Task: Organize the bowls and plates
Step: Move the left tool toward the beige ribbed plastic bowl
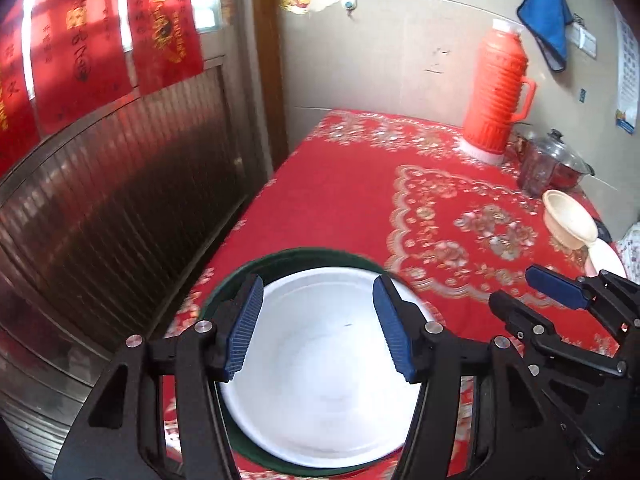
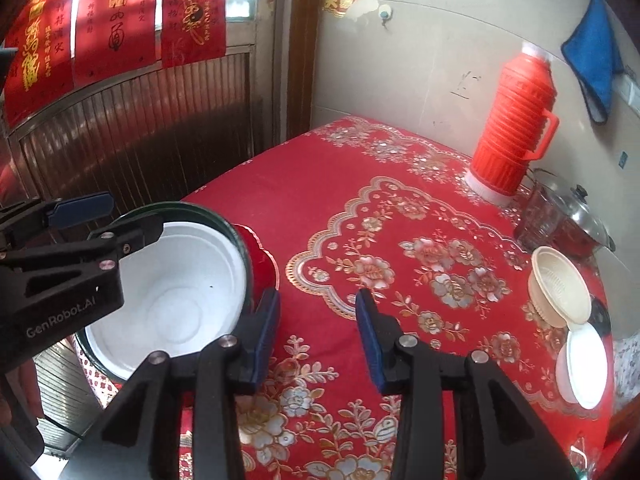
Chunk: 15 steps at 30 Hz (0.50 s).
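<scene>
A wide white basin point(image 1: 320, 380) with a dark green rim sits at the table's near left edge, and a red scalloped plate point(image 2: 264, 264) peeks out from beneath it. My left gripper point(image 1: 318, 284) hovers open over the basin; its pads touch nothing. Just right of the basin point(image 2: 176, 300), my right gripper point(image 2: 318, 295) is open above the tablecloth with nothing between its fingers. Each gripper shows in the other's view: the right gripper point(image 1: 514, 286) and the left gripper point(image 2: 134, 214). A cream bowl point(image 2: 560, 288) and a white bowl point(image 2: 584, 364) lie tilted at the far right.
A red floral cloth covers the table point(image 2: 400, 208). An orange thermos point(image 2: 512, 128) and a lidded glass pot point(image 2: 568, 220) stand at the back right by the wall. A ribbed metal door point(image 1: 120, 200) runs along the table's left. A blue cloth point(image 1: 548, 12) hangs on the wall.
</scene>
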Each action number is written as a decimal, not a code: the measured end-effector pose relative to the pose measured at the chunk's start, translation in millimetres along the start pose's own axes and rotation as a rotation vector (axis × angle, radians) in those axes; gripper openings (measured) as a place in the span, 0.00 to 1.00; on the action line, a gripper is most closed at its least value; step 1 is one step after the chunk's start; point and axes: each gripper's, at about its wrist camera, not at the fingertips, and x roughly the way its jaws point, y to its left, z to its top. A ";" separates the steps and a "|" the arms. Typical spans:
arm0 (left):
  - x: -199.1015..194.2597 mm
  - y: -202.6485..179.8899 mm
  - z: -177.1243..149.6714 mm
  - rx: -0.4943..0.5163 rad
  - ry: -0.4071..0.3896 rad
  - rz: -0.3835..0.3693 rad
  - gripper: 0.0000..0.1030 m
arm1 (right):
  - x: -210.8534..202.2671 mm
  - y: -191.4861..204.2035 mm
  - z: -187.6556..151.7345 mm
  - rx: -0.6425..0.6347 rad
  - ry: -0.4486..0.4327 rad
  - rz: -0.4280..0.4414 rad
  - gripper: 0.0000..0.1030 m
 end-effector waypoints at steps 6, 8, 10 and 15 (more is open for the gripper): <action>4.7 -58.4 9.2 0.052 -0.029 -0.089 0.56 | -14.0 -51.9 -15.5 0.097 -0.013 -0.075 0.49; 6.3 -78.5 11.3 0.073 -0.029 -0.127 0.56 | -19.0 -65.4 -20.5 0.119 -0.016 -0.106 0.49; 7.5 -95.3 13.2 0.091 -0.034 -0.146 0.56 | -25.4 -79.2 -25.6 0.144 -0.019 -0.127 0.49; 10.0 -131.7 15.3 0.128 -0.040 -0.200 0.56 | -37.2 -112.6 -38.2 0.205 -0.023 -0.176 0.50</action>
